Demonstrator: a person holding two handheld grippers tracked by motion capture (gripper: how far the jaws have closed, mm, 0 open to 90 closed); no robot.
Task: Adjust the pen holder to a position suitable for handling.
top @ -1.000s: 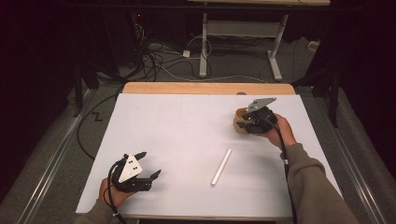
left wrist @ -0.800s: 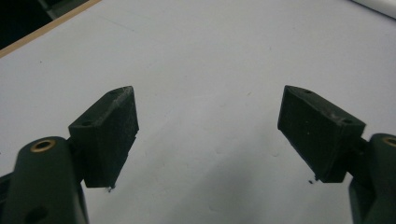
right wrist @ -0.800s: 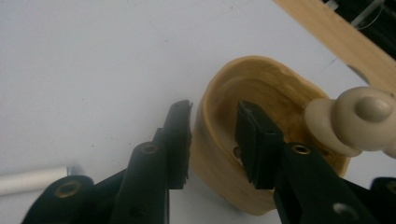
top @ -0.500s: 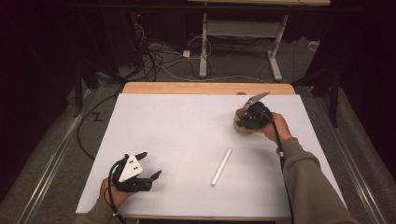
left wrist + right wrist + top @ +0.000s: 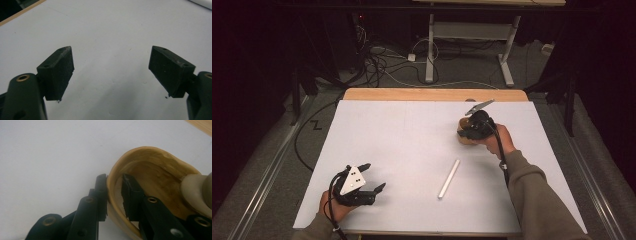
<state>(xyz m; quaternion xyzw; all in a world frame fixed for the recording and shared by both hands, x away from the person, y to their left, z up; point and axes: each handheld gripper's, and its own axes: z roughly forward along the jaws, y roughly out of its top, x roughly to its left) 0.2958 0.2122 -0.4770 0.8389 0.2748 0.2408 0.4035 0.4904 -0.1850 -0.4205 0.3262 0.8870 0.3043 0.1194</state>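
While the right gripper [image 5: 114, 195] pinches the rim of a tan wooden bowl [image 5: 155, 177] at the far right of the white sheet [image 5: 412, 150], its jaws have just been closing and now stand one outside the wall and one inside it, clamped on that thin edge. Inside the bowl, at the right edge of the right gripper view, lies a pale rounded object [image 5: 197, 187]; what it is I cannot tell. From the high view the bowl [image 5: 465, 138] sits just beside the person's right hand [image 5: 499, 142], mostly hidden under the gripper.

Near the left front corner of the sheet the left gripper [image 5: 111, 72] rests with its jaws spread wide and nothing between them, well apart from the bowl. A white stick [image 5: 449, 178] lies loose on the sheet between the two hands, nearer the right one.

The risk, as I judge it, is in the hold: a grip on one point of a curved, smooth rim lets the bowl swing or tip if lifted quickly, and the pale object could roll out. A slight twist of the wrist might also let the rim slide free of the pads.
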